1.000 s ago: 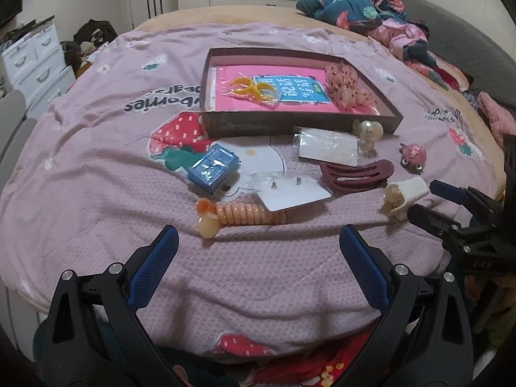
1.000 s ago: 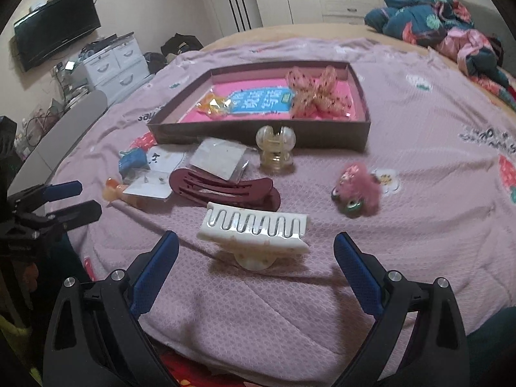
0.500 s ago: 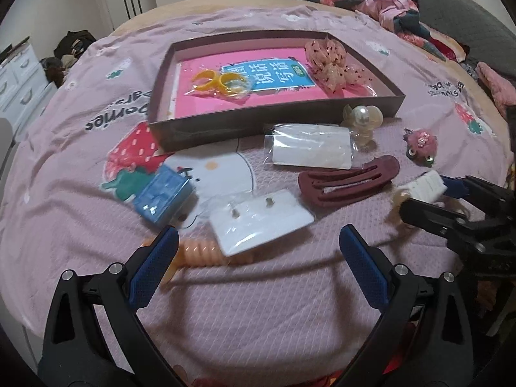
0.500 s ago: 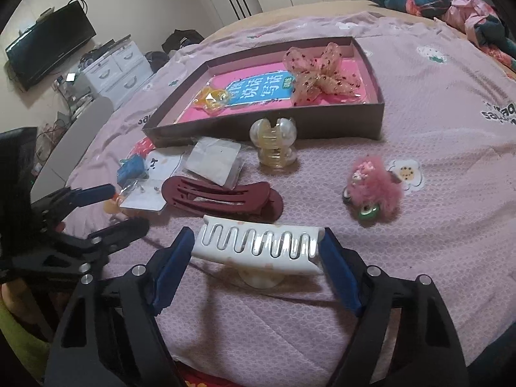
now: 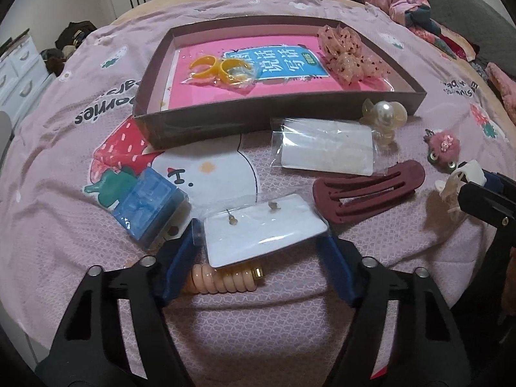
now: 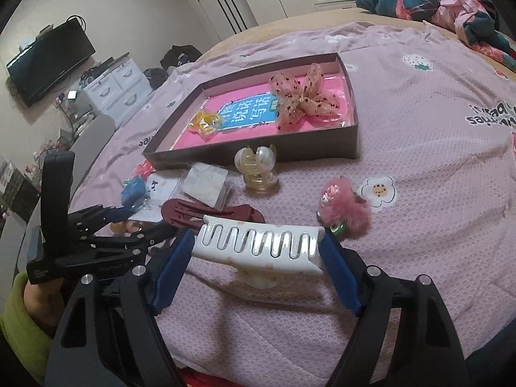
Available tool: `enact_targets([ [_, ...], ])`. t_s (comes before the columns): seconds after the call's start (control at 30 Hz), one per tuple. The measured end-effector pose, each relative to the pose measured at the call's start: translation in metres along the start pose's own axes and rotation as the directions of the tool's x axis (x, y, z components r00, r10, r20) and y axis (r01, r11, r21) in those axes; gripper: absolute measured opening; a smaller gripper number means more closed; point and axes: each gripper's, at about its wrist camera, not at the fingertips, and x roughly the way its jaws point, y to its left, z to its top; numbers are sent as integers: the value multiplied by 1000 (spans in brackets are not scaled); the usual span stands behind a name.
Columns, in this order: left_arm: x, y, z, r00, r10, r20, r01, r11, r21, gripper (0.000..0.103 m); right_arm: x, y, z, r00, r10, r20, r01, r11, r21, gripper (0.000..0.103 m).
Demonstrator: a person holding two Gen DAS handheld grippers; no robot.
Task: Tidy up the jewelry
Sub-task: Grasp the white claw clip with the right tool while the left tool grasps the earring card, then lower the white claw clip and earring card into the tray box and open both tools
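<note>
Wall-mounted television (image 6: 48, 61) above white drawers (image 6: 119, 84)

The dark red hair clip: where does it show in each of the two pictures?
Left wrist view: dark red hair clip lies right of centre, below the bagged white card.
Right wrist view: it lies left of centre, behind the white comb clip.
Shared landmark: the brown tray.

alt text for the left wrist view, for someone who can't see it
The left hand-held gripper has just been closing on a bagged white earring card lying on a pink bedspread. Beyond it lie a maroon hair clip, a blue box and a brown tray.
</note>
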Motion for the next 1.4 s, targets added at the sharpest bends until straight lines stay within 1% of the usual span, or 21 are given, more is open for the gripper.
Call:
enact_targets([
  [0.23, -13, 9, -1, 999, -20, 32, 21, 999, -32, 61, -3, 0, -1, 1000, 10, 4, -10, 1000, 3, 78],
  [0.4, -34, 22, -5, 997, -25, 74, 30, 997, -68, 61, -9, 1, 2, 1000, 10, 15, -10, 1000, 0, 78],
  [0.6, -65, 38, 1, 990, -32, 140, 47, 993, -107, 61, -20, 8, 11, 999, 20, 36, -19, 1000, -21, 78],
  [0.67, -74, 44, 7, 986, -31, 163, 50, 992, -116, 61, -25, 11, 16, 999, 24, 47, -22, 999, -33, 78],
  [0.77, -83, 51, 19, 981, -14, 193, 39, 991, -128, 61, -32, 16, 30, 997, 10, 80, -5, 998, -59, 78],
  [0.93, -91, 59, 42, 973, 2, 232, 30, 990, -134, 61, -43, 19, 59, 991, 3, 134, 7, 997, -78, 78],
  [1.13, -89, 57, 70, 969, 2, 248, 31, 991, -129, 61, -50, 15, 93, 981, -21, 194, 38, 996, -85, 78],
  [1.3, -82, 52, 93, 966, -6, 257, 38, 992, -120, 61, -51, 6, 114, 974, -54, 218, 73, 994, -79, 78],
  [1.4, -74, 50, 103, 968, -9, 251, 41, 992, -120, 61, -47, 2, 126, 971, -81, 226, 102, 991, -81, 78],
])
